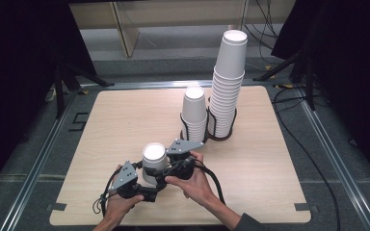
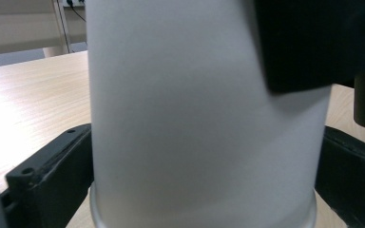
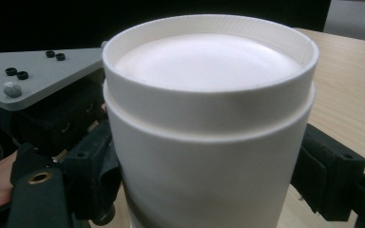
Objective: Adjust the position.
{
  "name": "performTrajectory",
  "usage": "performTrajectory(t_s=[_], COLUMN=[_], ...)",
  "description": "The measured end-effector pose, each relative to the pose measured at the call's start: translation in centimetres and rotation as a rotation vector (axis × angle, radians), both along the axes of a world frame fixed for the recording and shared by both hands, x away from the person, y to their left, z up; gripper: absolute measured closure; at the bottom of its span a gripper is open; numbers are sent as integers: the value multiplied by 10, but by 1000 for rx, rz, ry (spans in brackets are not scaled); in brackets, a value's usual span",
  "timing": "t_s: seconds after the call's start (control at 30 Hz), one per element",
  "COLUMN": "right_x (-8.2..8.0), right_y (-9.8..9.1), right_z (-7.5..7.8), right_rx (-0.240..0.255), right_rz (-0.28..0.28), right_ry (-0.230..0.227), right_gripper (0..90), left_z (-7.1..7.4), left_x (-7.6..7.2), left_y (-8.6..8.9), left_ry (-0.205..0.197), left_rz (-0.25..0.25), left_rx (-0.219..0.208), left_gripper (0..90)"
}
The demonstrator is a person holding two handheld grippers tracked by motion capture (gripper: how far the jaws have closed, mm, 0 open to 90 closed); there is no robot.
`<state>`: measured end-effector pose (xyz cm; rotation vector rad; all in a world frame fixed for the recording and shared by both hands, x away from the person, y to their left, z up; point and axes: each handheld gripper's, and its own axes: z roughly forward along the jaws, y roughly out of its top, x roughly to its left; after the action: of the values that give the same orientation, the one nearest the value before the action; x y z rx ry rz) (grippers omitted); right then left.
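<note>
Pale wood tabletop (image 1: 115,125) fills my working area, with dark floor and cables beyond it. Nearest me, 2 hands meet at the front edge around 1 upside-down white paper cup (image 1: 154,161) that stands on the wood. My left gripper (image 1: 142,185) has its jaws spread to either side of the cup near its rim; I see no firm pinch, the pads sitting just beside the wall. My right gripper (image 1: 166,166) brackets the cup higher up, its jaws at both flanks; I cannot tell whether they press. Farther back stand 2 stacks of inverted cups in black wire holders: a short stack (image 1: 194,113) and, just beside it, a tall stack (image 1: 227,82).
</note>
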<state>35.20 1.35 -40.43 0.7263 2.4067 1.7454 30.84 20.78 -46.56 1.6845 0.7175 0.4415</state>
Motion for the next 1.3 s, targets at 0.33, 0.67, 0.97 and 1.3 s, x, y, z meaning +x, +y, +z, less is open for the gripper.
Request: performTrajectory(t_s=[0.33, 0.67, 0.97, 1.3], right_x=[0, 4, 5, 2], right_y=[0, -8, -30, -41], right_z=[-2, 2, 24, 26], right_rx=[16, 6, -60, -191], right_rz=[8, 40, 124, 229], right_ry=[22, 61, 59, 76], right_gripper=[193, 156, 154, 164], left_z=[1, 5, 13, 15], left_x=[-1, -1, -5, -12], left_y=[1, 2, 6, 0], left_ry=[-9, -23, -73, -77], left_rz=[-13, -46, -115, -180], left_rx=[-5, 62, 269, 430], left_gripper=[79, 157, 174, 184])
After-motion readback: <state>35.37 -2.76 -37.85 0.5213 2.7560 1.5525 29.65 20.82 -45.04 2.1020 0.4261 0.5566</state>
